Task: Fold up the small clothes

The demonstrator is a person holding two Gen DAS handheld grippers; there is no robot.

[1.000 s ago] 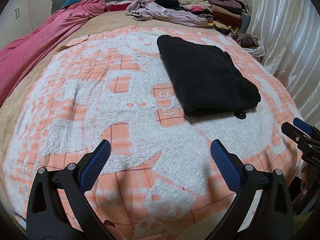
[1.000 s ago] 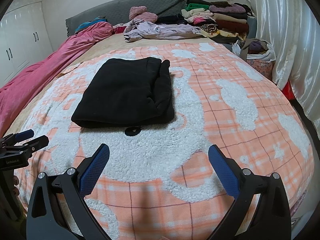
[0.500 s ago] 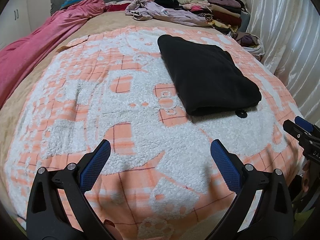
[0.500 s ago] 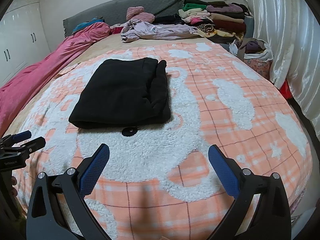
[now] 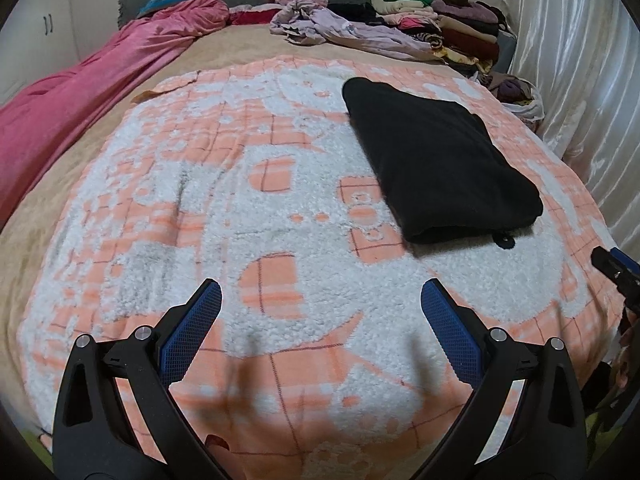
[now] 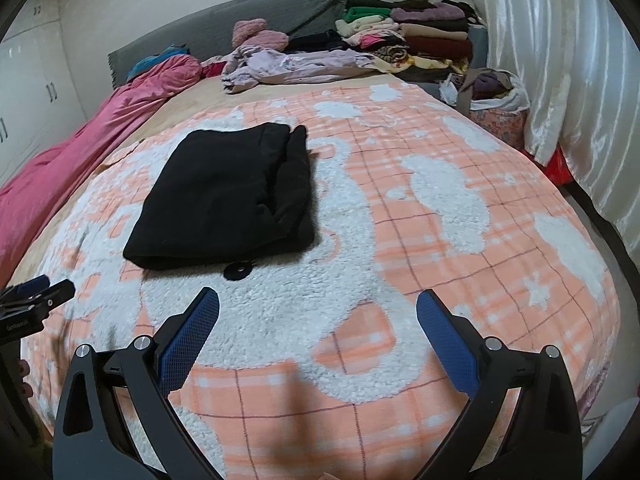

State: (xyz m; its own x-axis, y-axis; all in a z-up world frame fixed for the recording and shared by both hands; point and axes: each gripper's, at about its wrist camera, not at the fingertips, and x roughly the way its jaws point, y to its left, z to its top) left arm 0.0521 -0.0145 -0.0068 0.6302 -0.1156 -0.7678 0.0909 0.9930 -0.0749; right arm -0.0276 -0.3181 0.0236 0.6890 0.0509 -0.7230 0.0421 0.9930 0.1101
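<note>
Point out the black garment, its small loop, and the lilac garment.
black garment (image 6: 224, 196), right wrist view, middle of top layer
loop (image 6: 239, 270), right wrist view, ring centre
lilac garment (image 6: 296, 66), right wrist view, crumpled middle

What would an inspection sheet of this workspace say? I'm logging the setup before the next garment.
Surface: orange and white fleece blanket spread on the bed.
Job's things: black garment lies folded on the blanket; a small black loop sticks out at its near edge.
Clutter: lilac clothes heap, stack of folded clothes, pink duvet, bag of clothes.
Grippers: left hand-held gripper open, empty; right hand-held gripper open, empty.
Cables: nothing seen.
Surroundings: white curtain, grey headboard.
</note>
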